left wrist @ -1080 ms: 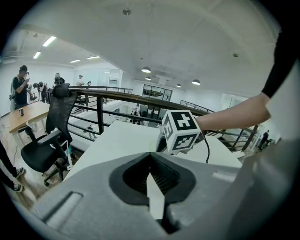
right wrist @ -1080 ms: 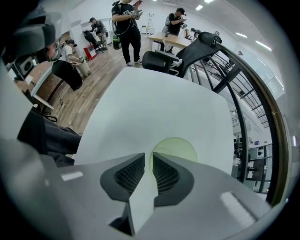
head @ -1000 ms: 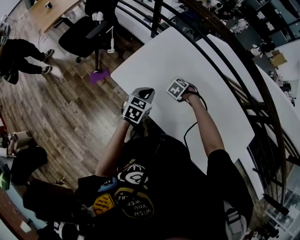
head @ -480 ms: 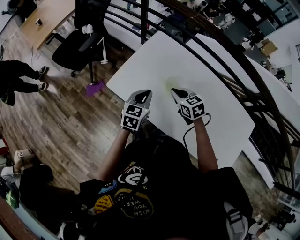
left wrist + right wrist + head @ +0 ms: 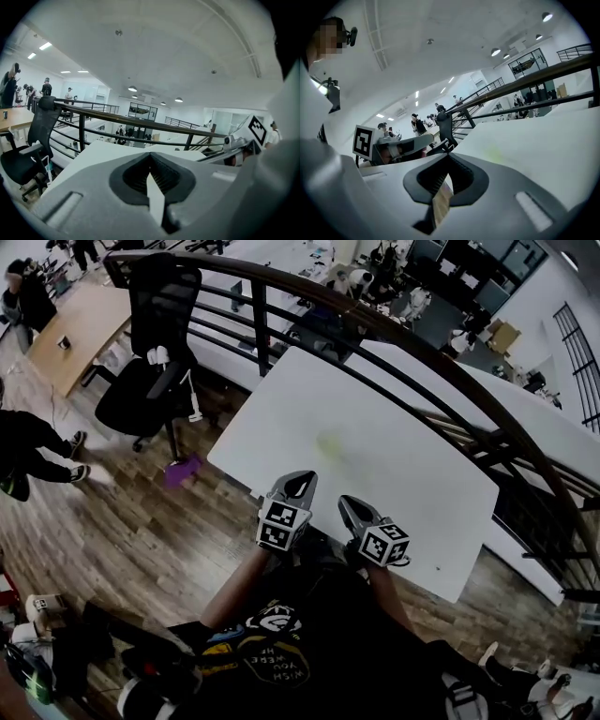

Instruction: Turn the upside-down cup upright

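The cup (image 5: 328, 444) shows to me only as a faint, pale greenish smudge on the white table (image 5: 422, 484), left of the middle; I cannot tell whether it stands upright. Bare white top lies on every side of it. My left gripper (image 5: 301, 481) and right gripper (image 5: 348, 503) hang side by side at the table's near edge, well apart from the cup. Both claws are pressed together with nothing between them, as each gripper view shows. A dark railing (image 5: 375, 329) curves close behind the far edge. An office chair (image 5: 141, 381) stands on the wooden floor (image 5: 141, 521) off the left corner.
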Motion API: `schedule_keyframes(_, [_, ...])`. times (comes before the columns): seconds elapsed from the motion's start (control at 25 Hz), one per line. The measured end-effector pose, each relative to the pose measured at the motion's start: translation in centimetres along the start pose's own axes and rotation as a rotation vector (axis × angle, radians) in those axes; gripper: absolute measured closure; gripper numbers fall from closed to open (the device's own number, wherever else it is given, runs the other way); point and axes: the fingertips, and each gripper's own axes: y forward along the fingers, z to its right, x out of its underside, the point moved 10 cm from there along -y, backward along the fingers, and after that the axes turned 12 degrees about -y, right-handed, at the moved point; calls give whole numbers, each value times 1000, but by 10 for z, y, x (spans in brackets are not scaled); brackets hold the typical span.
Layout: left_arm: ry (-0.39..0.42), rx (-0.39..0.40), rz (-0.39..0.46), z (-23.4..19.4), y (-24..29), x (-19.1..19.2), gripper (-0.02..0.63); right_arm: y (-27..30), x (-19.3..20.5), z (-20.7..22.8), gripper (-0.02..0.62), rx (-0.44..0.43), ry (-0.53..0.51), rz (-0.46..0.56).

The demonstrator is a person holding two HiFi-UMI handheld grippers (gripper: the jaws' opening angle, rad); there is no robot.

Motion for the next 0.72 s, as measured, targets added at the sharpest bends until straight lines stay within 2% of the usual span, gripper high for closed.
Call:
schedule_keyframes(0.2, [42, 24, 23, 36, -10, 4, 600, -27, -5, 3, 594, 41, -42, 68])
schedule_keyframes(0.36, [48, -6, 25, 63, -23, 20, 600, -55, 4, -4, 594, 17, -88, 72])
schedule_keyframes(0.52, [5, -66, 41, 104, -43, 48, 600, -103, 21, -4, 594, -15, -145, 70])
schedule_keyframes(0.72, [-32, -164, 94, 174, -72, 97, 600, -174, 55, -2, 594, -48, -217, 60])
